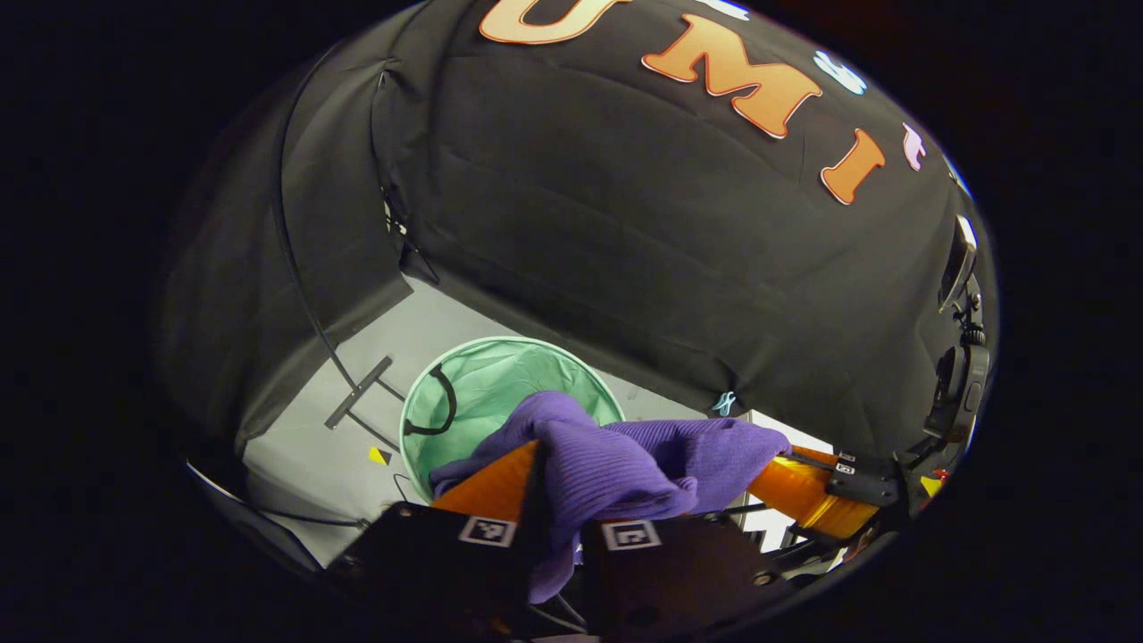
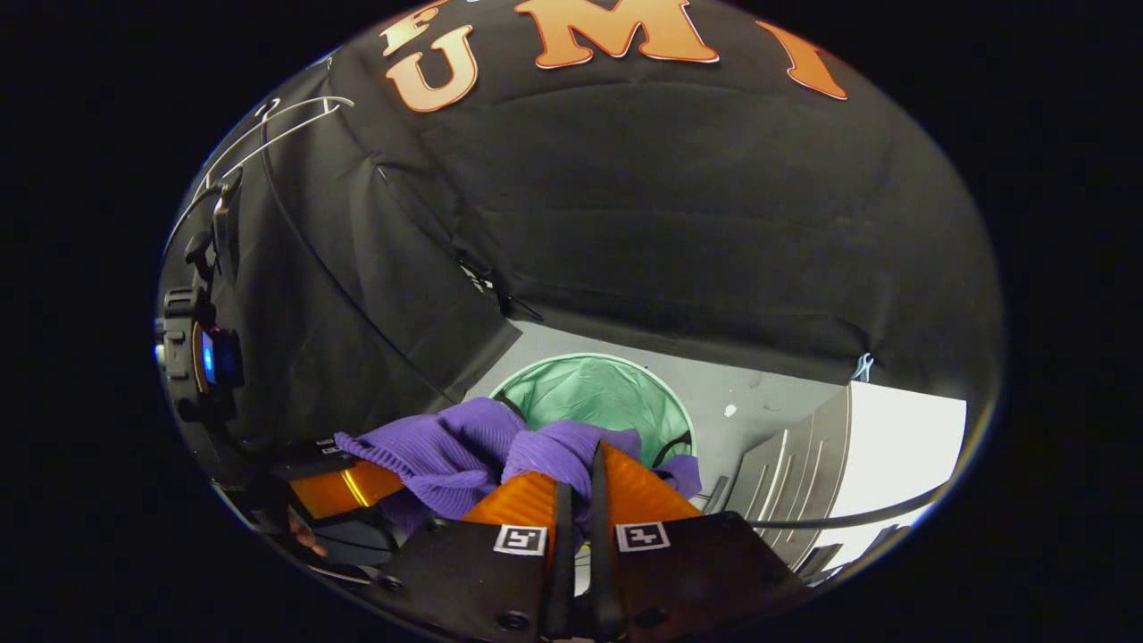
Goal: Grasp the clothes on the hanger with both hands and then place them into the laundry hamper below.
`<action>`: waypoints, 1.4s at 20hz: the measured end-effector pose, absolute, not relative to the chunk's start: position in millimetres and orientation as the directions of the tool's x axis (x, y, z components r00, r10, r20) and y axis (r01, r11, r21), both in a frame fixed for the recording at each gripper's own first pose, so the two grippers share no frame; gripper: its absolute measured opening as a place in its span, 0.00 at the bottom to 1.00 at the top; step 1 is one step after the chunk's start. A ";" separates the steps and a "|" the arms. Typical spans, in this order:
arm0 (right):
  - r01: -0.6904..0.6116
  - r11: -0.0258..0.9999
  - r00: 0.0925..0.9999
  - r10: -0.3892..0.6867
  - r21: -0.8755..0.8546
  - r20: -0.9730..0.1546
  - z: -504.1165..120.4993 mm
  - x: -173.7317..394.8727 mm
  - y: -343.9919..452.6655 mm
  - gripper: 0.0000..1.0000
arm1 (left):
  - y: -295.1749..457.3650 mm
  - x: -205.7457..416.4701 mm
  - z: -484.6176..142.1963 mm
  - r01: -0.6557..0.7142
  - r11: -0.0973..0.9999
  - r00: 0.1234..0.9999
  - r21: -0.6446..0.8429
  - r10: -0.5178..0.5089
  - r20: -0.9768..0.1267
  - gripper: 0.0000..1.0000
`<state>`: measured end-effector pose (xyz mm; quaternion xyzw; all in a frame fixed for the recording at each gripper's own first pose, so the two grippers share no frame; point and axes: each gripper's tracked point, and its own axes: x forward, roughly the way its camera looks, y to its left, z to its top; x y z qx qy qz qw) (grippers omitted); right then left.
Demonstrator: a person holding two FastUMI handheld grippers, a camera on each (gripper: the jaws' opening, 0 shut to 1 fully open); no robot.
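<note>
Purple ribbed knit garment [image 1: 616, 455] hung soft and limp between left tool [image 1: 561, 500] and right tool [image 2: 576, 487], both clamped on bunched folds above the green mesh hamper [image 2: 607, 397].

grey floor [image 1: 312, 464] | green laundry hamper [image 2: 598, 393] standing on it | yellow marker [image 1: 379, 456]

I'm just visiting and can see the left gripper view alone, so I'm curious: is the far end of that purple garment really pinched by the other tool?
Observer: Yes. The right gripper view shows the right tool with both fingers closed on the purple garment.
Operator: Where's the hanger?
Observer: A white hanger hangs bare, high up by the wall.
Operator: Anything beside the hamper?
Observer: A white panelled unit stands off to one side of the green hamper.
</note>
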<state>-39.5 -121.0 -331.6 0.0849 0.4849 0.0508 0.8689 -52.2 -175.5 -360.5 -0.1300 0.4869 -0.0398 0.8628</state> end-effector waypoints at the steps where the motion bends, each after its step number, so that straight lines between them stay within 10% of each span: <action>1: -0.006 0.980 0.521 0.171 0.197 -0.836 -331.8 -42.2 -121.7 0.16 | -171.7 -54.6 -361.7 -0.067 0.964 0.515 -0.258 -0.188 -0.836 0.41; 5: -0.021 0.981 0.524 0.177 0.195 -0.833 -328.5 -37.8 -115.0 0.83 | -164.4 -50.4 -353.6 -0.113 0.958 0.532 -0.263 -0.166 -0.830 1.00; 6: -0.026 0.980 0.526 0.180 0.196 -0.831 -328.1 -38.7 -112.9 1.00 | -162.3 -49.2 -354.2 -0.110 0.959 0.541 -0.261 -0.163 -0.825 0.98; 18: -0.087 0.986 0.697 0.163 0.143 -0.699 -259.2 -26.2 -110.6 0.99 | -166.5 -34.2 -280.0 -0.007 0.971 0.726 -0.239 -0.159 -0.669 0.98; 28: -0.116 0.982 0.903 0.166 0.147 -0.396 -97.6 -37.5 -99.1 1.00 | -163.9 -27.1 -110.8 0.036 0.985 0.946 -0.167 -0.087 -0.312 0.96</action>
